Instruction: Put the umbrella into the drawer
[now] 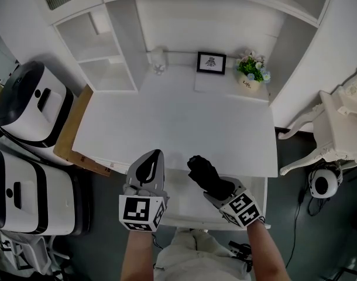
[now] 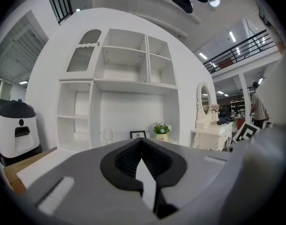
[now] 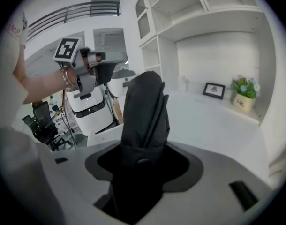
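Note:
A folded black umbrella [image 1: 200,170] sticks out of my right gripper [image 1: 212,184], which is shut on it, over the open white drawer [image 1: 179,211] at the front edge of the desk [image 1: 184,127]. In the right gripper view the umbrella [image 3: 146,109] rises from between the jaws of the right gripper [image 3: 142,168] and hides the pads. My left gripper [image 1: 148,164] hovers just left of it, above the drawer's left end, with its jaws together and nothing in them. In its own view the left gripper [image 2: 142,148] has its tips touching.
At the back of the desk stand a framed picture [image 1: 211,62], a flower pot [image 1: 251,75] and a small glass piece [image 1: 159,60]. Two white machines [image 1: 26,101] and a wooden board [image 1: 73,127] sit at the left. A white ornate table [image 1: 336,122] stands at the right.

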Tool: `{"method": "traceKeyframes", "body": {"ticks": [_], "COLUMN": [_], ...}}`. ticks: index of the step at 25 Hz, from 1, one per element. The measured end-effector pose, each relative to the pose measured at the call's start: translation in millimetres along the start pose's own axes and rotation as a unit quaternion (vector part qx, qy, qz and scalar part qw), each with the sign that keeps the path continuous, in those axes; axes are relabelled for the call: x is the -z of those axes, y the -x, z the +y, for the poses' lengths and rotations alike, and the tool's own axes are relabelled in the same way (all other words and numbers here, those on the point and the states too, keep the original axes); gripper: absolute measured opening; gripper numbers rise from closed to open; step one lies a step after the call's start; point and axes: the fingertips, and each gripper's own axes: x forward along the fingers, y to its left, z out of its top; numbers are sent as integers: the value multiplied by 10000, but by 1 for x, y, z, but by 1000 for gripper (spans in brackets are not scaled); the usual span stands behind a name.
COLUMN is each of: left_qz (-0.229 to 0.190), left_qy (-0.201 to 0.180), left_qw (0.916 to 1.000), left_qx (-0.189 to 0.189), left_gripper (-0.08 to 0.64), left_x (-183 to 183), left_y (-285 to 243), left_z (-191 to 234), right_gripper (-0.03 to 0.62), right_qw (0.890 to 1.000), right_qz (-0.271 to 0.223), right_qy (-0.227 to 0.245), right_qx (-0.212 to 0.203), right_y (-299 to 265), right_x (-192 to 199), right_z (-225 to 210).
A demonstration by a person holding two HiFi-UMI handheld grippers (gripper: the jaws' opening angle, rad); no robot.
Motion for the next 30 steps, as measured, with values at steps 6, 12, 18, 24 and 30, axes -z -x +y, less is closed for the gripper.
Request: {"method": "traceKeyframes", "body": {"ticks": [6, 12, 18, 24, 30], "left_qz": [78, 182, 282, 412, 484], "left_qy": [-4, 25, 60, 91, 79], "left_qw": [10000, 9998, 9996, 9991, 9988], "left_qx": [21, 8, -45, 4, 57], "left_gripper": [9, 9, 9, 9, 9], "left_x": [3, 11, 18, 31, 38], "left_y": [-11, -17, -18, -16, -14], "left_z": [7, 10, 17, 22, 26], "right_gripper": [244, 244, 245, 244, 244], "right_qw": [9967, 9840, 9697, 9675, 9601], "right_qz": [527, 1107, 1750, 2129, 2532], "right_qy": [370, 917, 1069, 564, 536], "right_qx": [-499, -1055, -1326, -1243, -1055], "right_y": [-24, -42, -59, -80, -100], "right_x": [16, 41, 69, 97, 119], "right_z": [10, 22, 30, 27, 20]}}
